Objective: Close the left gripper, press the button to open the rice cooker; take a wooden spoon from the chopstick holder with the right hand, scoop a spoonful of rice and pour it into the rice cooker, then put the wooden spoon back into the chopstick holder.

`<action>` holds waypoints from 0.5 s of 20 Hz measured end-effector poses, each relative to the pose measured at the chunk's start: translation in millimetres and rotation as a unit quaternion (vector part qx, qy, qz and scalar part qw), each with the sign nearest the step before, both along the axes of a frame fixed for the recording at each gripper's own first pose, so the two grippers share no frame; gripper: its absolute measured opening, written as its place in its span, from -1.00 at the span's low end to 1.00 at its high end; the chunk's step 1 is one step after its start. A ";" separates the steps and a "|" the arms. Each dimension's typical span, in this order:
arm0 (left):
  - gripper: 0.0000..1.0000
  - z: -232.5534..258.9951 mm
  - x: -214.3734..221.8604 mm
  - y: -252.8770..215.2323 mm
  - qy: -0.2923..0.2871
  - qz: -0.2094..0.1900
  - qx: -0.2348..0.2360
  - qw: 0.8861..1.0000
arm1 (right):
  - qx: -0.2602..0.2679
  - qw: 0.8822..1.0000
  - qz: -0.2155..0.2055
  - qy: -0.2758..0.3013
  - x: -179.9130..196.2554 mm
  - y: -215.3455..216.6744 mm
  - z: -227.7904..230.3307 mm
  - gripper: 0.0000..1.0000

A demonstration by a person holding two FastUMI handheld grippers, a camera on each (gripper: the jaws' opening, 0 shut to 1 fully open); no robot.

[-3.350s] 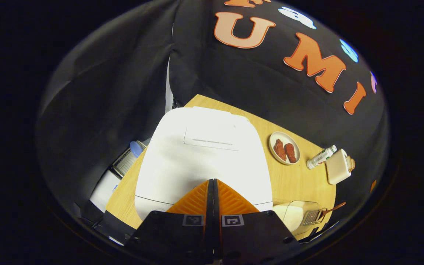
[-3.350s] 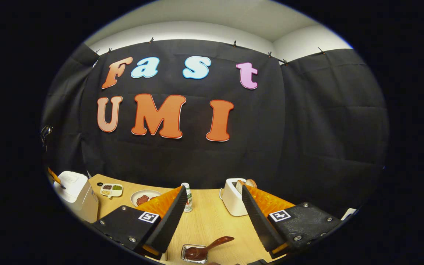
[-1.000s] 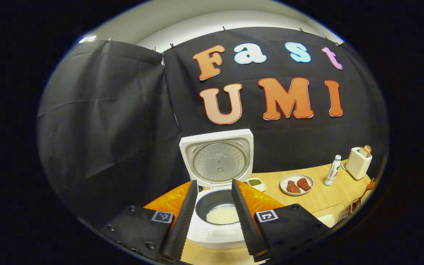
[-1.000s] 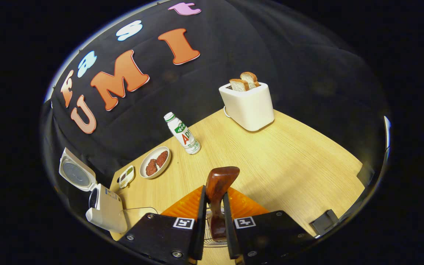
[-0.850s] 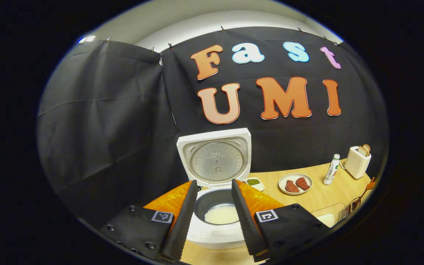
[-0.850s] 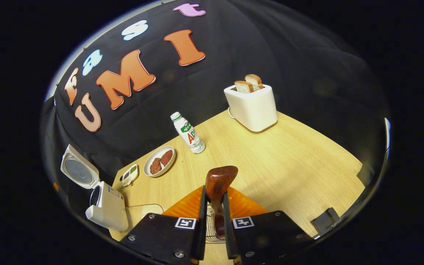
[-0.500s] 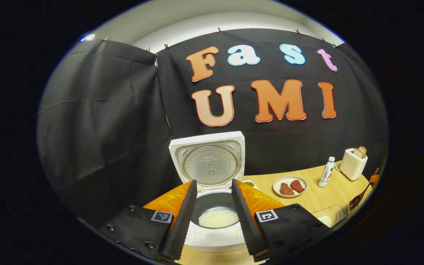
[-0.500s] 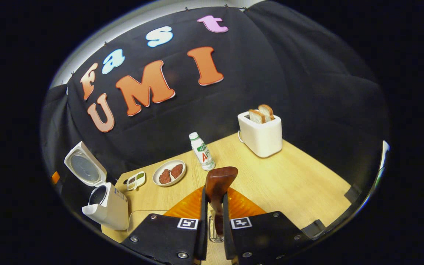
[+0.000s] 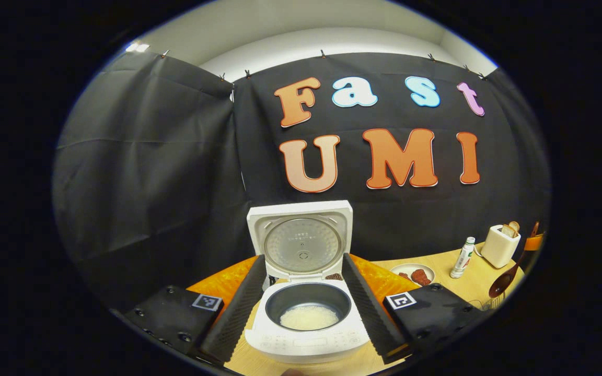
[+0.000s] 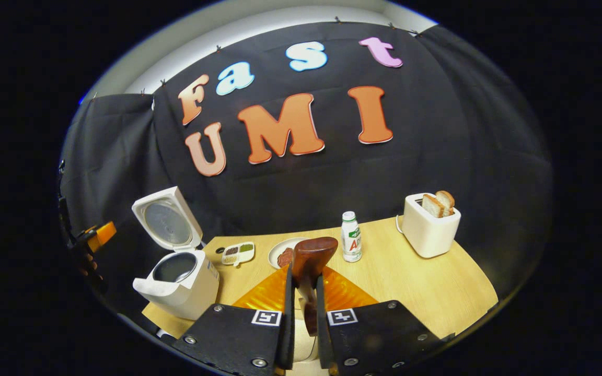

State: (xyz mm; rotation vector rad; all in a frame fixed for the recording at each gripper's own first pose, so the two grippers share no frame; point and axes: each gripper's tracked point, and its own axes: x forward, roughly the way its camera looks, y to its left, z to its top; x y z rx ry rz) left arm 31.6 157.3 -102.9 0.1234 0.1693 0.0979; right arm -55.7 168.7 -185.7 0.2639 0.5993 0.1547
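Observation:
The white rice cooker [image 9: 309,334] stands open, its lid [image 9: 301,243] upright and a layer of rice [image 9: 309,316] in the dark pot. My left gripper [image 9: 301,313] is open, one finger on each side of the cooker in the left gripper view, not touching it. My right gripper [image 10: 301,308] is shut on the handle of the brown wooden spoon [image 10: 311,255], whose bowl sticks up past the fingertips. In the left gripper view the wooden spoon [image 9: 504,282] hangs at the far right, above the wire chopstick holder [image 9: 490,302].
On the wooden table [image 10: 426,287] stand a toaster [image 10: 430,225] with bread, a small bottle [image 10: 351,236], a plate of meat [image 10: 279,256] and a condiment dish [image 10: 238,253]. The rice cooker [image 10: 178,279] sits at the table's left end, with the left gripper [image 10: 97,235] beyond it.
My left gripper opened after pressing the button and has widened further; the lid stands up. My right gripper shut on the spoon, lifted it from the holder and swung left towards the cooker.

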 end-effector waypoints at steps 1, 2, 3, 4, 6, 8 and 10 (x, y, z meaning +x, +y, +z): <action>0.89 -1.6 -4.0 4.3 0.000 0.006 0.002 1.000 | -0.004 1.000 0.011 0.005 -3.1 10.3 -4.4 -0.65; 0.89 -1.6 -8.5 10.8 0.000 0.010 0.005 1.000 | -0.008 1.000 0.020 0.007 -5.3 20.0 -9.0 -0.65; 0.89 -2.6 -12.6 16.4 -0.001 0.015 0.008 1.000 | -0.014 1.000 0.026 0.009 -6.5 26.9 -13.4 -0.65; 0.96 -3.3 -16.4 21.2 -0.001 0.018 0.009 1.000 | -0.022 0.999 0.032 0.011 -7.3 33.4 -20.8 -0.64; 0.87 -5.5 -23.9 29.1 0.001 0.024 0.007 1.000 | -0.044 0.998 0.047 0.017 -9.1 44.4 -36.1 -0.64; 0.89 -8.5 -30.0 37.9 0.004 0.030 0.005 1.000 | -0.061 0.996 0.060 0.021 -9.9 53.6 -51.2 -0.63; 0.89 -11.0 -33.6 44.2 0.007 0.037 0.002 0.999 | -0.082 0.994 0.068 0.025 -11.9 60.9 -65.7 -0.64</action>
